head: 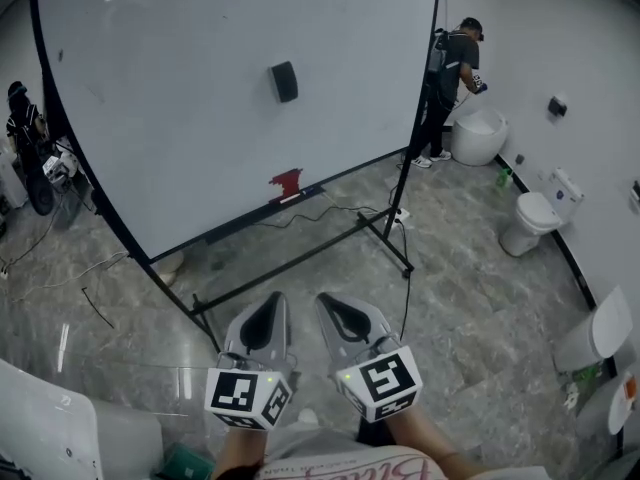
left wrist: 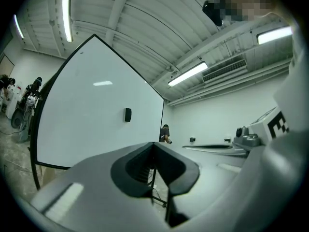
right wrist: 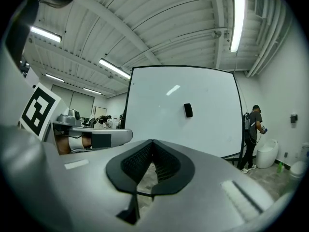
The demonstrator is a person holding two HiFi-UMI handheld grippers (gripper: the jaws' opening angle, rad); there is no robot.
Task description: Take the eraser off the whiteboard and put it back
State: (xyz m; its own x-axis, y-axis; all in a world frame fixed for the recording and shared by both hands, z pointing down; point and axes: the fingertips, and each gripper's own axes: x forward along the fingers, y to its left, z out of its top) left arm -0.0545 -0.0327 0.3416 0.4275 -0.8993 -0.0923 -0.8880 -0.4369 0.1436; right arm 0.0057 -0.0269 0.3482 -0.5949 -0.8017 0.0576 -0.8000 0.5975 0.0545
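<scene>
The black eraser [head: 284, 81] sticks to the large whiteboard [head: 180, 98], above its middle and well ahead of me. It also shows in the left gripper view, eraser [left wrist: 128, 114], and in the right gripper view, eraser [right wrist: 188, 110]. My left gripper [head: 272, 305] and right gripper [head: 336, 304] are side by side at the bottom of the head view, both pointing at the board and far short of it. Each pair of jaws meets at the tips with nothing between them: left gripper [left wrist: 154, 145], right gripper [right wrist: 152, 141].
A red object [head: 287, 183] lies on the board's bottom ledge. The black stand's feet [head: 385, 236] and cables cross the marble floor. A person [head: 452, 73] stands at the right by white toilets [head: 530, 220]. Another person with equipment [head: 28, 143] is at the left.
</scene>
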